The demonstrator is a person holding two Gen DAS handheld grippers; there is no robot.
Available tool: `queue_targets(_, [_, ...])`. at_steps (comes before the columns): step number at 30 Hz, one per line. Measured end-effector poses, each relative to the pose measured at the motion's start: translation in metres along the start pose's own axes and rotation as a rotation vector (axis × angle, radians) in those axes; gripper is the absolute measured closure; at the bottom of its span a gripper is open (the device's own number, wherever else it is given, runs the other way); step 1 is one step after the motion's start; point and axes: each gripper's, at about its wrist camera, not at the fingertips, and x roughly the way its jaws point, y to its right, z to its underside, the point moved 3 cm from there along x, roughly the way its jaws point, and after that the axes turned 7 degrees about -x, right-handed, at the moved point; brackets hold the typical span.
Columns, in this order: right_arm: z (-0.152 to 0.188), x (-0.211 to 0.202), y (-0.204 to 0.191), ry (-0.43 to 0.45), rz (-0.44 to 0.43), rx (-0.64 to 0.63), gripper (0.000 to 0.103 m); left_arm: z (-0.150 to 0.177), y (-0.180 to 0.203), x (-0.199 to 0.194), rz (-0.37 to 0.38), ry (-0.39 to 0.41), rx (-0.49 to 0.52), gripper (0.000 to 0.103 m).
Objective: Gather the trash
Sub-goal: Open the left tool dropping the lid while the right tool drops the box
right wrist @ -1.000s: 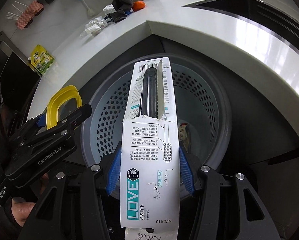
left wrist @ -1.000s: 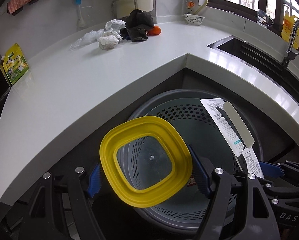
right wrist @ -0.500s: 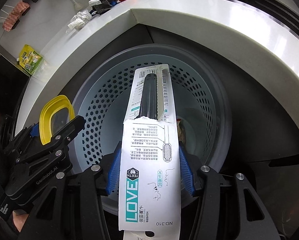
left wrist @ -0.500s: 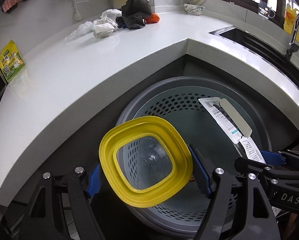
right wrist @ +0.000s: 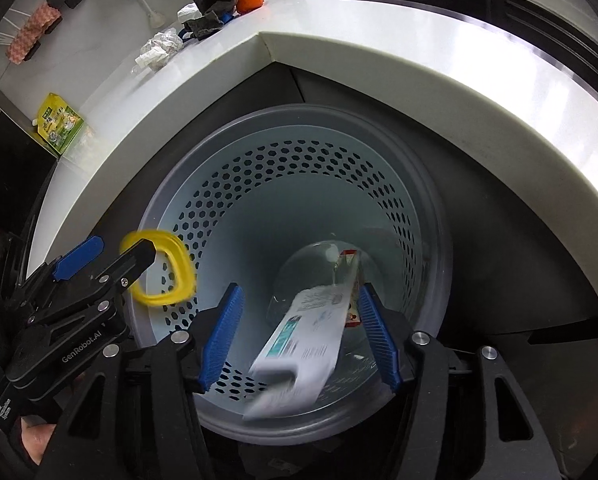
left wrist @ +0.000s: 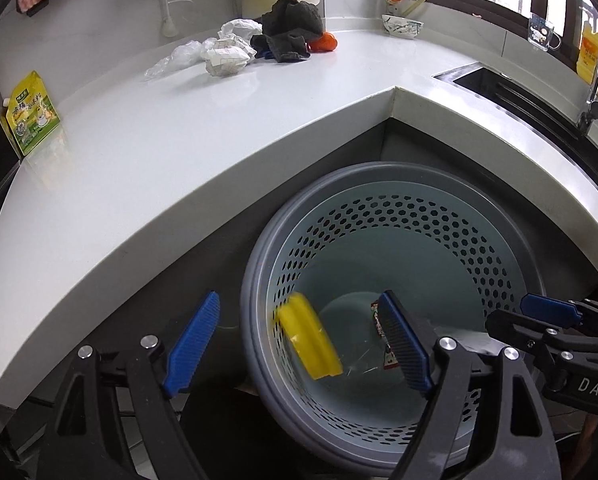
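Both my grippers are parked right over the mouth of the perforated bin (left wrist: pixel 399 240) so whatever I let go of goes straight down instead of bouncing off the rim. Left gripper (left wrist: pixel 295 344) has its jaws spread wide with nothing between the blue pads. The yellow lid (left wrist: pixel 309 338) is blurred, tilted on edge against the bin's near-left wall, so I'd say it's mid-fall. Same deal on the right gripper (right wrist: pixel 299 336): jaws apart, and the white card packaging (right wrist: pixel 299 344) is smeared with motion between them, touching neither pad as far as I can tell, nose pointing down into the bin. At the bottom there's something clear and a small red-printed wrapper (right wrist: pixel 349 280), so the bin already holds some trash.

Further out, the white counter (left wrist: pixel 179 152) wraps around the bin, which sits tucked in the inside corner, handy for both wings. A yellow-green pouch (left wrist: pixel 31 118) stands at the far left edge. Toward the back edge by the wall there's crumpled white paper and plastic (left wrist: pixel 219 56), a dark cloth (left wrist: pixel 291 32) and something orange (left wrist: pixel 323 42) just beside it. My guess is the crumpled stuff is next.
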Motion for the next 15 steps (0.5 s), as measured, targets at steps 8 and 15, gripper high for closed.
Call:
queue_targets(8, [-0.0026,-0.0066,0.0007,0.03,0.01,0.001,0.034,-0.0004,-0.0072,-0.0022,-0.007,0.001,-0.017,0.019])
queue_targets(15, [-0.0018,-0.0097,0.0006,0.037,0.012,-0.005,0.034,-0.0011,-0.0061,-0.0044,-0.005,0.006,-0.015,0.019])
